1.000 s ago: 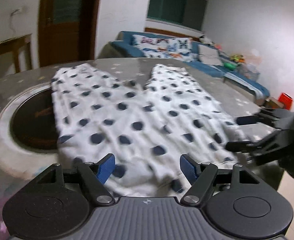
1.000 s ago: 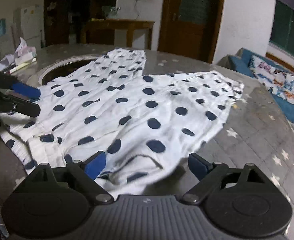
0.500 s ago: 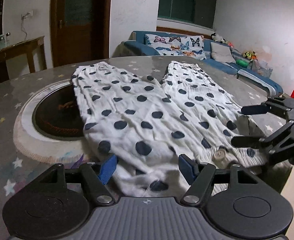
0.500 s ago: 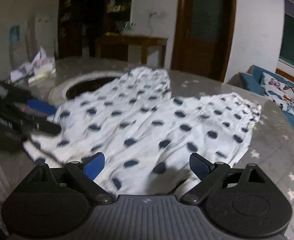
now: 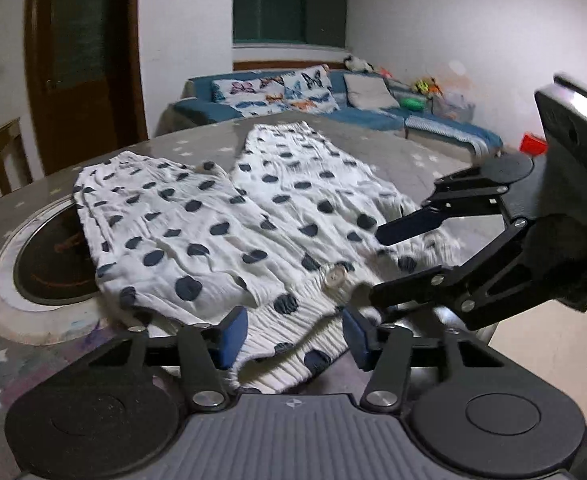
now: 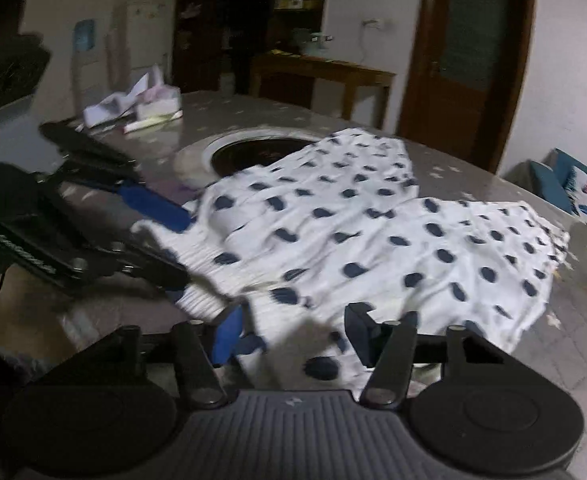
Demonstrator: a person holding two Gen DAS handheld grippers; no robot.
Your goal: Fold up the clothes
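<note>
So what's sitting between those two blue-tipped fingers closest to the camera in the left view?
The ribbed elastic waistband of the polka-dot pants; the left gripper is closing around it, as the left wrist view shows.

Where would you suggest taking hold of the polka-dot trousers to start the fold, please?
Grip the polka-dot trousers by the ribbed elastic waistband, coming from the near table edge. It is the thickest, nearest part and already bunches up there. Both the left gripper and the right gripper are closing with waistband cloth between their jaws, pads apparently not yet pressing.
</note>
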